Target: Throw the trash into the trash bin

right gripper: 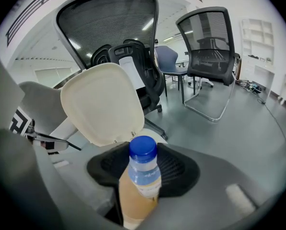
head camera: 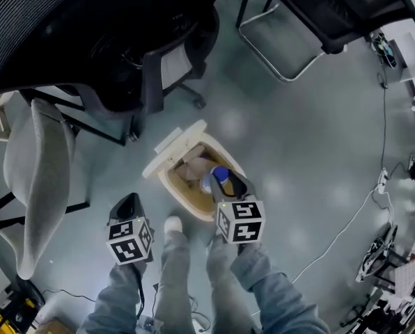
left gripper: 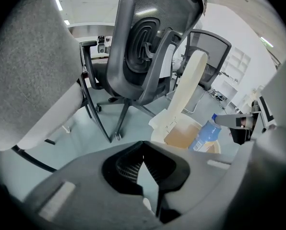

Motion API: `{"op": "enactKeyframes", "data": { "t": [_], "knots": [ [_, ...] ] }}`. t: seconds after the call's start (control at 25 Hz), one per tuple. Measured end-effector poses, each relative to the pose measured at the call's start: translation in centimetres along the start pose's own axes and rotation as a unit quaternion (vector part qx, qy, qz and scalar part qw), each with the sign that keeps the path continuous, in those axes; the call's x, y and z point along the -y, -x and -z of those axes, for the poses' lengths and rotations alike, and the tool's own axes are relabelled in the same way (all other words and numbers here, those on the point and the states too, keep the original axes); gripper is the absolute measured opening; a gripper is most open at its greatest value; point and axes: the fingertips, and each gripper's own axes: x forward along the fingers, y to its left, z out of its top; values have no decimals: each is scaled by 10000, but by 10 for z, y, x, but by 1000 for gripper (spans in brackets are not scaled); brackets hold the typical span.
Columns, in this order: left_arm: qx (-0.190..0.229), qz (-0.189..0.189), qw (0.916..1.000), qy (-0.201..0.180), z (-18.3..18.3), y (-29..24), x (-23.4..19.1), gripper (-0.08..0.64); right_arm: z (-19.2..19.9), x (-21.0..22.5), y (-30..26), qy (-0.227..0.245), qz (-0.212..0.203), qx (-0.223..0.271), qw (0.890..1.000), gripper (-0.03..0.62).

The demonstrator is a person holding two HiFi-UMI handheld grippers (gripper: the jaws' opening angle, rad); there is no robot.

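A cream pedal trash bin stands on the grey floor with its lid raised; brown lining shows inside. My right gripper is shut on a clear plastic bottle with a blue cap, held over the bin's opening. In the right gripper view the bottle sits upright between the pads, with the lid behind it. My left gripper hangs left of the bin, jaws shut with nothing in them. The left gripper view shows the bin, the bottle and the right gripper.
A black office chair stands just behind the bin and a grey one at the left. Another black chair is at the back right. Cables trail on the floor at the right. The person's white shoe is at the bin's near side.
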Motion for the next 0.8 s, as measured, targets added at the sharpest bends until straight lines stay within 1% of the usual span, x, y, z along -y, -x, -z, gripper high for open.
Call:
{"op": "enactKeyframes", "data": {
  "t": [0.4,0.44,0.48,0.8],
  "knots": [
    [-41,45,10000,-38,0,-1,6,11,-4,-2,-16,-67,-62,31,10000,183],
    [-46,44,10000,-46,1,-2,6,11,-4,-3,-18,-81,-87,42,9999,216],
    [-50,39,10000,-52,1,-2,6,11,-4,-3,-20,-104,-108,48,9999,267],
    [-68,14,10000,-16,6,-2,7,11,6,7,-15,-244,52,-58,9997,268]
  ]
}}
